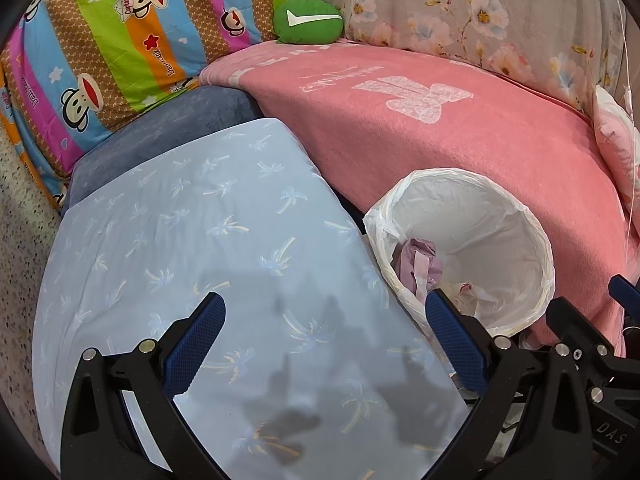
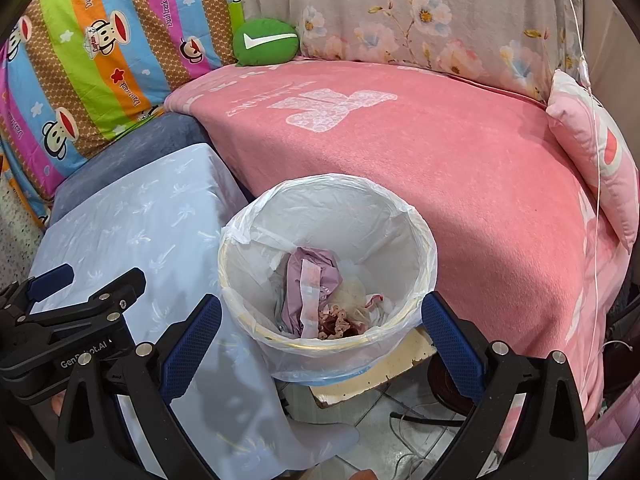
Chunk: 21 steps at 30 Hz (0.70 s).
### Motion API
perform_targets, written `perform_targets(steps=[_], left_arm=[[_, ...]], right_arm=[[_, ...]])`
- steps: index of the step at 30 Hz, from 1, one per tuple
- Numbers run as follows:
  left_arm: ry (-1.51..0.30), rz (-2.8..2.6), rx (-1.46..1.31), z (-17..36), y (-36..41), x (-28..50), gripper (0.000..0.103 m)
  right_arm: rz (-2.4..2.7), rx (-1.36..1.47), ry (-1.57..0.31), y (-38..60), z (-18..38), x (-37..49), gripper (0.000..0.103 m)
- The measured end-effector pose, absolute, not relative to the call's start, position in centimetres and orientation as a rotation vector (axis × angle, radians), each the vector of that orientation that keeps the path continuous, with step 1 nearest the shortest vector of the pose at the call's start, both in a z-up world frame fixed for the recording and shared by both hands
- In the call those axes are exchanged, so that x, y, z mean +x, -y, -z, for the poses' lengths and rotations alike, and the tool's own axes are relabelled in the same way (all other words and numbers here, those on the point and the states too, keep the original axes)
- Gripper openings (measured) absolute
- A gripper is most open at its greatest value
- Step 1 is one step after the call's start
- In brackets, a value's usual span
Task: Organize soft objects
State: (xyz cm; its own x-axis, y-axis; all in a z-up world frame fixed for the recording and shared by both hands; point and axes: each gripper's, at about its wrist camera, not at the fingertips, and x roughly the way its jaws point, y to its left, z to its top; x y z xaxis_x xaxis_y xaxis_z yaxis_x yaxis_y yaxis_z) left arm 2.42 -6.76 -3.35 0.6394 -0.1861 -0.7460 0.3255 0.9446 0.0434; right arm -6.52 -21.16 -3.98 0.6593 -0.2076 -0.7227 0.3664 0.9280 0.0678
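Observation:
A green soft cushion point(image 1: 307, 21) point(image 2: 265, 41) with a white tick lies at the far edge of the pink blanket point(image 1: 460, 136) point(image 2: 420, 152), against the back pillows. A small pink pillow point(image 1: 616, 140) point(image 2: 596, 152) leans at the blanket's right end. My left gripper point(image 1: 326, 340) hovers open over a light blue palm-print cloth point(image 1: 208, 248) point(image 2: 132, 216); nothing is between its fingers. My right gripper point(image 2: 320, 340) is open above a bin point(image 2: 328, 256) point(image 1: 468, 248) lined with a white bag, which holds crumpled pink and white scraps. The left gripper point(image 2: 48, 296) also shows at the left edge of the right wrist view.
A striped cartoon-monkey quilt point(image 1: 120, 48) point(image 2: 92, 60) stands at the back left, a floral grey pillow point(image 1: 480, 12) point(image 2: 432, 20) at the back right. A dark blue cushion point(image 1: 168, 128) lies under the blue cloth. Tiled floor with cables point(image 2: 404, 408) shows below the bin.

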Motion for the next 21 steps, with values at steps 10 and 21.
perform_targets(steps=[10,21], left_arm=[[-0.829,0.302,0.187,3.5,6.9,1.9,0.096],[-0.830,0.321,0.204,3.3,7.9,1.2,0.096]], right_arm=[[0.334,0.219,-0.777,21.5,3.5,-7.2,0.098],[0.339,0.215,-0.778,21.5,3.0,-7.6,0.098]])
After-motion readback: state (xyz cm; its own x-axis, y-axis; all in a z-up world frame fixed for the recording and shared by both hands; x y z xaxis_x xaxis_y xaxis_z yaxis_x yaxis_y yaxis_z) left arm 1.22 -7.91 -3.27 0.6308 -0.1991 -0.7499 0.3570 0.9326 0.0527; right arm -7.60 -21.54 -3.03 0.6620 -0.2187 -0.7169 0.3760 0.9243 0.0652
